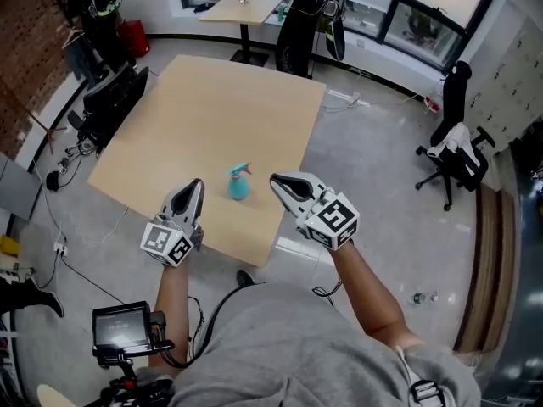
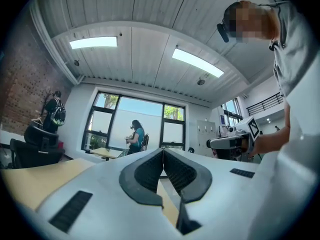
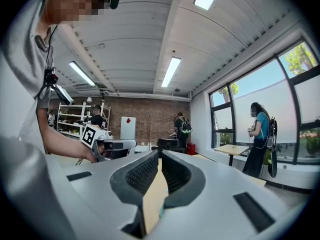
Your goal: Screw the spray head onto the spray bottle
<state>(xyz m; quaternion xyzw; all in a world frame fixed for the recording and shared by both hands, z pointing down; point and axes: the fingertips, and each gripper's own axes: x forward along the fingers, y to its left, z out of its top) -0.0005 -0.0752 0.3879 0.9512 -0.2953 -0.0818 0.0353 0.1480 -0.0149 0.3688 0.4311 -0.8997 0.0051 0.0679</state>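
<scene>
A small teal spray bottle [image 1: 238,184] with its spray head on top stands upright on the tan table [image 1: 212,117], near the front edge. My left gripper [image 1: 197,183] hovers just left of the bottle and my right gripper [image 1: 276,180] just right of it; neither touches it. Both point up and away from me. In the left gripper view the jaws [image 2: 162,149] are pressed together with nothing between them. The right gripper view shows its own jaws [image 3: 159,154] shut and empty too. Each gripper view catches the other gripper held out by a hand; the bottle cannot be made out there.
A black seat [image 1: 114,100] stands against the table's left side. An office chair [image 1: 454,155] is on the grey floor at right. A second small table [image 1: 242,8] and standing people are at the back by the windows. Cables [image 1: 68,155] lie on the floor at left.
</scene>
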